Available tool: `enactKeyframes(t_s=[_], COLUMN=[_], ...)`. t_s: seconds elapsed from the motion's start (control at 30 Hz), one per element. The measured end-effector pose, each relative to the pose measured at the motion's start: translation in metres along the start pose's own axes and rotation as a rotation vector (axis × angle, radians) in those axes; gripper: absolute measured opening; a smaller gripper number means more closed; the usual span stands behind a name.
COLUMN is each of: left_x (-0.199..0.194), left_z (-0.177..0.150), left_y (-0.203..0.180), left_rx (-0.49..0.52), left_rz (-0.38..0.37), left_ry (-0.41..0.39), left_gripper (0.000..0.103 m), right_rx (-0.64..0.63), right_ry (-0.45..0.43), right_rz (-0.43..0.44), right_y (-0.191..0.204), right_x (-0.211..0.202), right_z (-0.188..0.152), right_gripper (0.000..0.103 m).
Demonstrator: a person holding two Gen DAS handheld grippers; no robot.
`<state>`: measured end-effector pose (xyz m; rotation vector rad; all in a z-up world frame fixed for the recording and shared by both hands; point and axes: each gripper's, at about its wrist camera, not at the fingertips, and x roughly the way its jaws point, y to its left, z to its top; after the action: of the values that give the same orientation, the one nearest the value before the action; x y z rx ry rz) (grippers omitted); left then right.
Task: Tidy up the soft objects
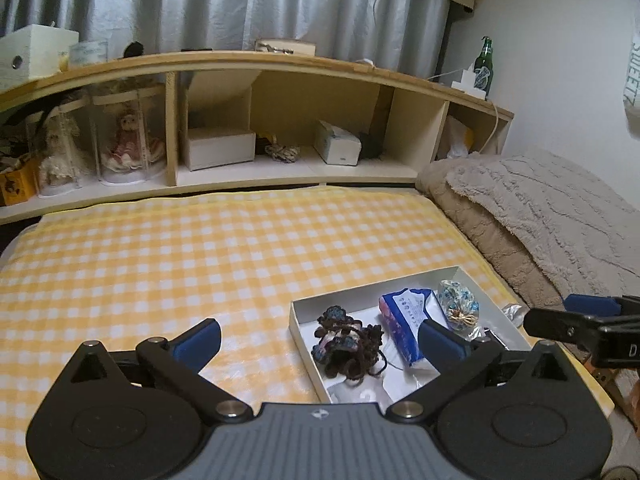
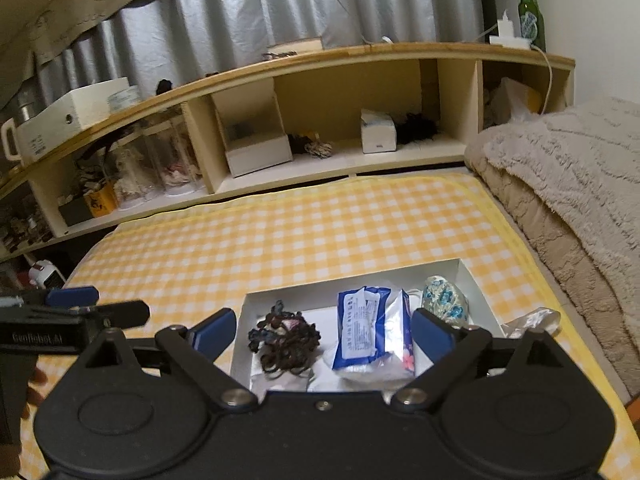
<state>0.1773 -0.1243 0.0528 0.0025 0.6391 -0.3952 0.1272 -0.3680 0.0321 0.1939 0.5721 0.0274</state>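
A shallow white box (image 1: 304, 322) (image 2: 256, 300) lies on the yellow checked bed cover. Inside it sit a dark brown crocheted bundle (image 1: 348, 342) (image 2: 284, 344), a blue tissue pack (image 1: 404, 320) (image 2: 360, 328) and a small blue-flowered pouch (image 1: 458, 304) (image 2: 444, 298). My left gripper (image 1: 320, 340) hangs above the box's left edge, jaws wide open, nothing between them. My right gripper (image 2: 324, 332) hovers over the box, open and holding nothing, with the bundle and tissue pack seen between its blue fingers (image 2: 212, 334). Each gripper shows at the edge of the other's view.
A wooden headboard shelf (image 1: 248, 60) (image 2: 320, 56) holds white boxes, dolls in clear cases and a tissue box. A green bottle (image 1: 484, 66) (image 2: 530, 12) stands at its right end. A folded beige blanket (image 1: 540, 216) (image 2: 568, 184) lies right of the box. Crumpled clear wrap (image 2: 536, 318) lies beside it.
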Motion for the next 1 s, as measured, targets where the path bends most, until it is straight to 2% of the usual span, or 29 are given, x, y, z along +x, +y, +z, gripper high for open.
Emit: enactKeyframes(t_s=[0.23, 0.4, 0.63, 0.8, 1.0], left_x=[-0.035, -0.051, -0.060, -0.064, -0.067], left_z=[-0.018, -0.036, -0.061, -0.073, -0.087], left_y=[0.002, 0.005, 0.006, 0.007, 0.001], left_rx=[0.002, -0.013, 0.002, -0.019, 0.010], left_rz=[-0.001, 0.035, 0.106, 0.104, 0.114], left_ry=[-0.012, -0.021, -0.014, -0.006, -0.010], left_gripper=[0.103, 0.103, 0.103, 0.103, 0.103], right_rx=[-0.010, 0.002, -0.013, -0.023, -0.052], right_ry=[-0.030, -0.047, -0.050, -0.036, -0.044], right_rz=[-0.005, -0.025, -0.084, -0.101, -0.139], right_y=[0.010, 0.009, 0.010, 0.014, 0.023], right_x=[-0.034, -0.051, -0.062, -0.065, -0.070], right_z=[-0.017, -0.031, -0.057, -0.075, -0.087], right_gripper=[0.099, 0.101, 0.103, 0.103, 0.103])
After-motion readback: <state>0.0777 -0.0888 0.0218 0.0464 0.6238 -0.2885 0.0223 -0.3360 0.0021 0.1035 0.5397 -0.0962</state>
